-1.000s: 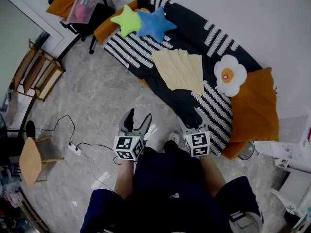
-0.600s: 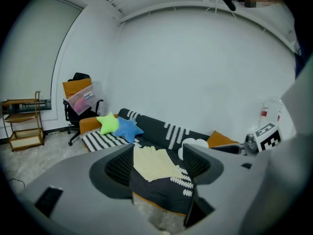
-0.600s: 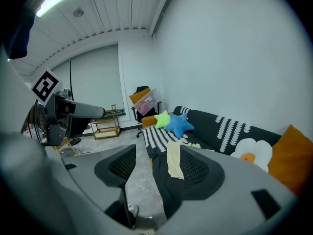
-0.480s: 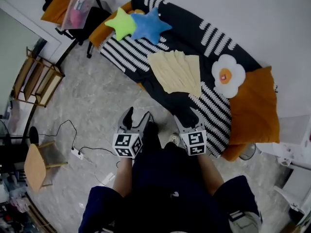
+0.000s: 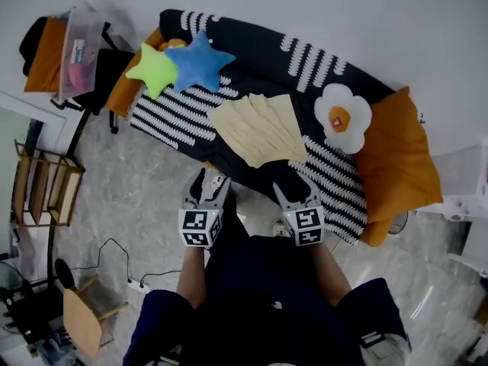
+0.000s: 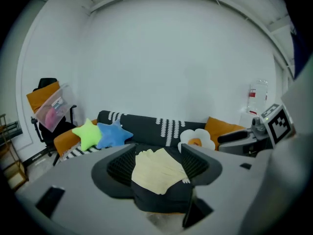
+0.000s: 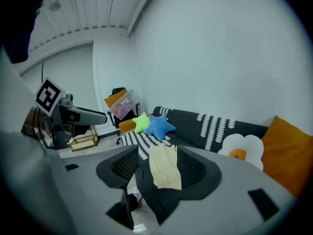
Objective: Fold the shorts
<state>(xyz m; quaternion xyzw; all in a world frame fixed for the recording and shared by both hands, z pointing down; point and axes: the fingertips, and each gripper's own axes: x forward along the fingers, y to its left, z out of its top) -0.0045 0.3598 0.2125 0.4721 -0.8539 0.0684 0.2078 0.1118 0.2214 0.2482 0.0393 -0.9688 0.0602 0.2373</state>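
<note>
Pale yellow shorts (image 5: 257, 130) lie spread flat on the seat of a black sofa (image 5: 252, 48) with white stripes. My left gripper (image 5: 207, 181) hovers over the floor just short of the sofa's front edge, below the shorts' left part. My right gripper (image 5: 296, 191) is level with it, at the sofa's edge below the shorts' right part. Both are open with nothing between the jaws, though both have just been closing a little. In the left gripper view the shorts (image 6: 157, 169) appear ahead between the jaws of the left gripper (image 6: 159, 166). The right gripper (image 7: 157, 170) frames the shorts (image 7: 165, 169) likewise.
A green star cushion (image 5: 155, 69) and a blue one (image 5: 197, 62) sit on the sofa's left end. A fried-egg cushion (image 5: 341, 117) and an orange cushion (image 5: 398, 162) lie at its right. A wooden rack (image 5: 42, 193), a stool (image 5: 84, 322) and a floor cable (image 5: 114, 258) are at the left.
Both grippers have moved forward to the sofa's front edge, and the sofa with the shorts now lies closer below them. The view has shifted with the person.
</note>
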